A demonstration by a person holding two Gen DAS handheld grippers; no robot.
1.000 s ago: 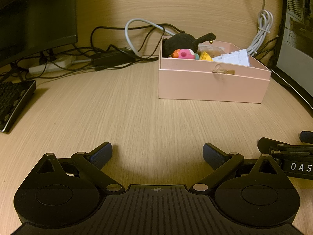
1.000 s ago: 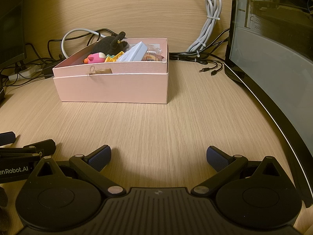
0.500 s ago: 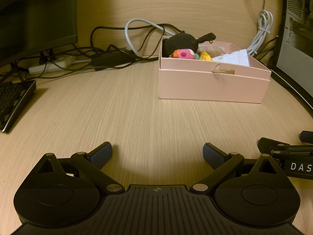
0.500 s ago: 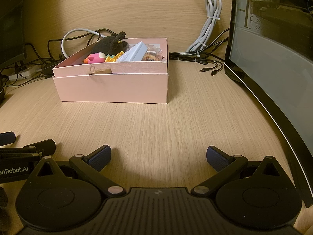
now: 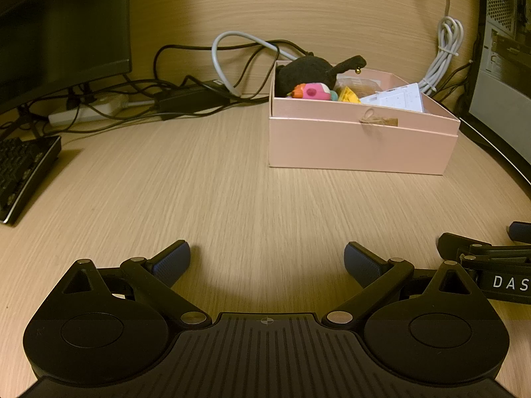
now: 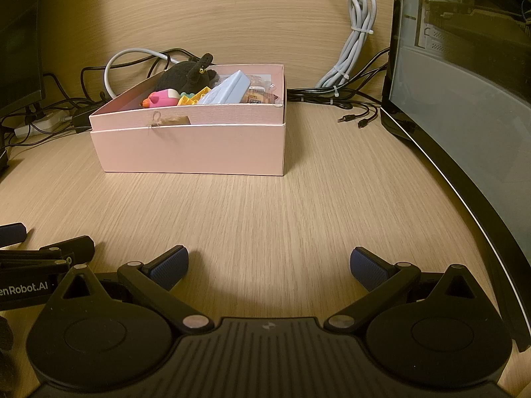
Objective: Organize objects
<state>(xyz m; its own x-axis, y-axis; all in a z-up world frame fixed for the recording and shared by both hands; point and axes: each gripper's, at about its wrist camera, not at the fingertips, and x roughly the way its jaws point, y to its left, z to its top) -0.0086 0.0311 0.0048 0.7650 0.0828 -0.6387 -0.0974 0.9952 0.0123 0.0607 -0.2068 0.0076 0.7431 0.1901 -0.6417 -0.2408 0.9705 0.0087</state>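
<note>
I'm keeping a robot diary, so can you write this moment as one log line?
left claw: open, empty | right claw: open, empty | pink box: filled with toys | desk: bare in front

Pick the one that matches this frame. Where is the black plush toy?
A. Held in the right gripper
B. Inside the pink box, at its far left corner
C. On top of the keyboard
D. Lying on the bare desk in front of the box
B: the black plush toy sits inside the pink box at its far left corner, while both the left gripper and right gripper are open and empty.
</note>
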